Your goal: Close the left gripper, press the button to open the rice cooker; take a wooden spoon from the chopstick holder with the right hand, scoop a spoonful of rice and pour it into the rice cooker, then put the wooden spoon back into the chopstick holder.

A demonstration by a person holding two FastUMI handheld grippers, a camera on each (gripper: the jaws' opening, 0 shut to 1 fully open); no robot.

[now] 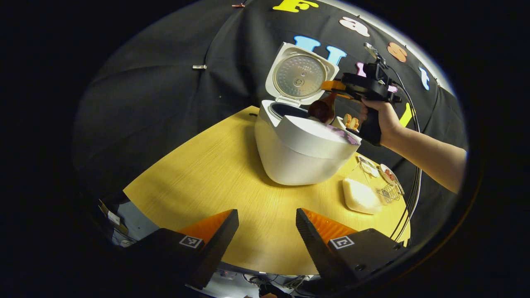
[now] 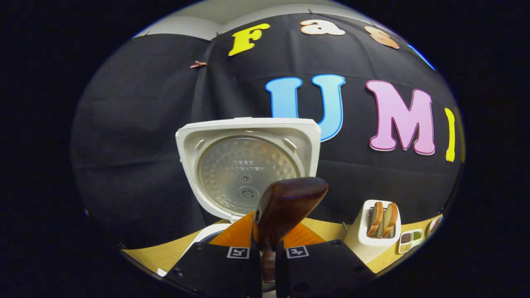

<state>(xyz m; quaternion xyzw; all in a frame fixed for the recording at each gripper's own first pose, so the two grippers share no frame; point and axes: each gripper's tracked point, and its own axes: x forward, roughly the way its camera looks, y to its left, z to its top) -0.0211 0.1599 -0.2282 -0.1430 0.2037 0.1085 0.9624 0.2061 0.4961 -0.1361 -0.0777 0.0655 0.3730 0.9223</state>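
Your right gripper (image 2: 267, 244) is clamped on the handle of the dark brown wooden spoon (image 2: 285, 203), both fingers pressed against it, with the bowl standing up ahead of the fingertips. In the left gripper view that gripper (image 1: 331, 87) holds the spoon (image 1: 322, 109) over the rim of the white, rounded rice cooker (image 1: 302, 153), whose hinged white lid (image 1: 300, 74) with its dimpled metal inner plate stands upright, already open. Your left gripper (image 1: 267, 231) hangs over the near edge of the yellow wood-grain table (image 1: 207, 178), fingers parted and holding nothing, well apart from the cooker.

Judgement: this is the pour step. Whether rice is in the spoon bowl cannot be told (the bowl faces away in both views).

Risks from here:
- The spoon sits at the cooker's rim, not plainly over the dark inner pot (image 1: 285, 109). Tip it there and grains would fall on the cooker's front shell or the table.
- The handle is gripped near its end, so the bowl's weight could twist it in the grip as you rotate.
- The upright lid is just behind the spoon; a forward push could knock it.
- The return trip goes to the white chopstick holder (image 2: 379, 225) beside the cooker, which already holds pale wooden utensils; a crooked entry could jam against them or tip the holder.
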